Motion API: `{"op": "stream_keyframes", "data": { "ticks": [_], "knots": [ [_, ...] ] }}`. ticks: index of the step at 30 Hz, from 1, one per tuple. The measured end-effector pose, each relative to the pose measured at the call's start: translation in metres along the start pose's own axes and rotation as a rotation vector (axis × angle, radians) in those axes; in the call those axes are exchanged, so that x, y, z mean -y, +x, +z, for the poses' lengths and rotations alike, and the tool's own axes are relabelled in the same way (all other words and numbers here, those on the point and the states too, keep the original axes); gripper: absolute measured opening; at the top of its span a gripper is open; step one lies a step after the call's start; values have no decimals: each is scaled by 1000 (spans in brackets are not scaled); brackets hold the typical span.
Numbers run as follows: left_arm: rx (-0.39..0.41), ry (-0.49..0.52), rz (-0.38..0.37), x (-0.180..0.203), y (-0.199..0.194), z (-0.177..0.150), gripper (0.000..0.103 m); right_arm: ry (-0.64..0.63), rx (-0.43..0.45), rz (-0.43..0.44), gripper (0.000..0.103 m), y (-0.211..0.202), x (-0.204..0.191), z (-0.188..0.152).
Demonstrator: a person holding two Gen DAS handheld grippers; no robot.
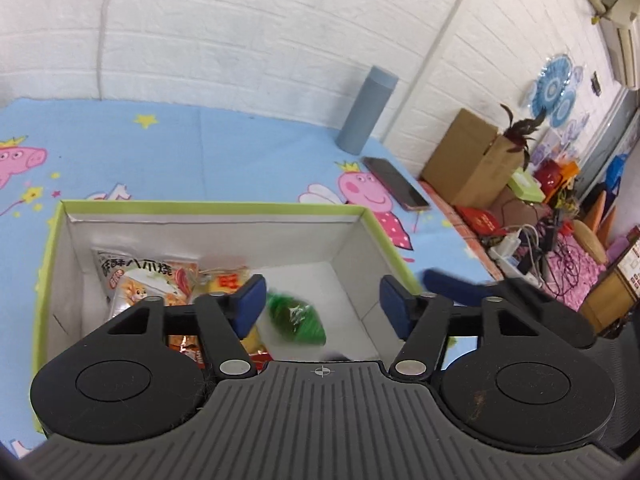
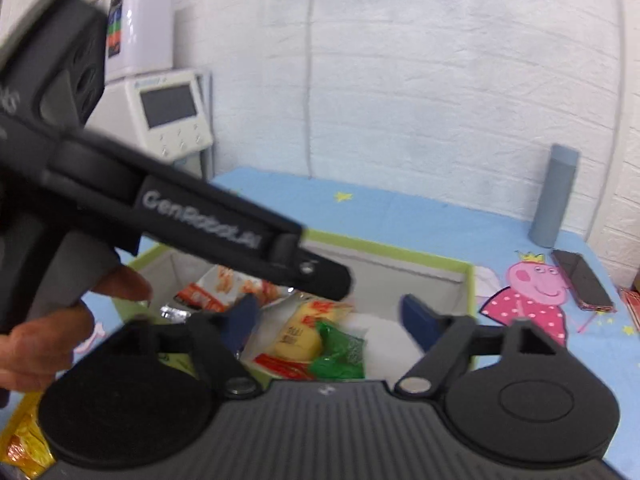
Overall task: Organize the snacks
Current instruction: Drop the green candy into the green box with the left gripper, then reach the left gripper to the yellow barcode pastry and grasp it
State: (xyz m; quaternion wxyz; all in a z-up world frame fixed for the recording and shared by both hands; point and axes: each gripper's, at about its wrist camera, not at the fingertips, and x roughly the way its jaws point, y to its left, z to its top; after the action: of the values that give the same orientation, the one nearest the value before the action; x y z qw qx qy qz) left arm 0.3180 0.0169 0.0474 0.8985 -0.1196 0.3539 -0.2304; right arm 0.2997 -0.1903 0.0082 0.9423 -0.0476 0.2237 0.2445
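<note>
I'm holding both grippers released over the box point(image 1: 348, 216): left gripper point(image 1: 320, 308) and right gripper point(image 2: 332, 320), nothing btwn the jaws. Green packet point(image 1: 298, 320) is lying blurred inside w/ the other snacks point(image 2: 296, 336). Risk: the two grippers are crowding each other and could clip. Further back, phone point(image 1: 396, 188) and bottle point(image 1: 366, 110) are sitting on the desk.

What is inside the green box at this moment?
The box holds snack packets: a white and orange one, a yellow one, a green one. The grippers cover what lies nearer the front.
</note>
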Motion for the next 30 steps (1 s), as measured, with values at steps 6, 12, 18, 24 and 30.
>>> {"op": "stream_keyframes", "data": {
  "ticks": [6, 12, 18, 24, 30],
  "knots": [
    [0, 48, -44, 28, -26, -34, 62, 21, 92, -37, 102, -69, 1, -20],
    [-10, 78, -81, 56, -53, -78, 62, 6, 43, -68, 102, -120, -9, -58],
    [-96, 70, -131, 80, -61, -136, 62, 167, -63, -7, 102, -153, -25, -126],
    [-154, 105, -116, 100, -48, -171, 57, 285, -107, 23, 102, -154, -34, -160],
    [-215, 96, -95, 97, -33, -182, 38, 255, -164, 24, 102, -134, -41, -165]
  ]
}}
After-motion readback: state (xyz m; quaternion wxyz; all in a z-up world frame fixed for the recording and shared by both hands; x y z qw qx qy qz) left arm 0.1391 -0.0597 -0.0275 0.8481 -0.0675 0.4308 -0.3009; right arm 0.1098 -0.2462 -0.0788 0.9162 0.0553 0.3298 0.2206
